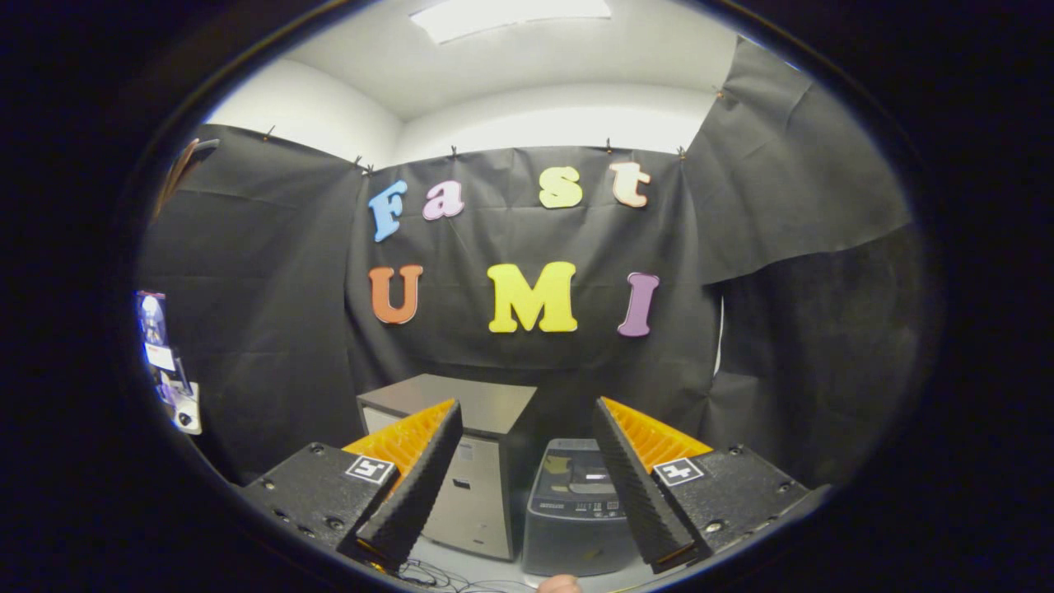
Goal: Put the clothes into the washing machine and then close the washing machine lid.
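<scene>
My gripper [527, 420] is open, its two black-padded orange fingers [416, 486] spread wide with nothing between them. Well beyond and below the fingers stands a small dark grey top-loading washing machine [572, 515] on a white surface. Its lid area faces up; something yellowish shows at its top, but I cannot tell whether the lid is up or down. The gripper hangs high and apart from the machine, touching nothing.
A grey cabinet [469, 461] stands directly left of the washing machine. Black cloth walls close the booth behind and at both sides. Some devices [169, 366] hang on the left wall. Cables [436, 576] lie on the white surface in front.
</scene>
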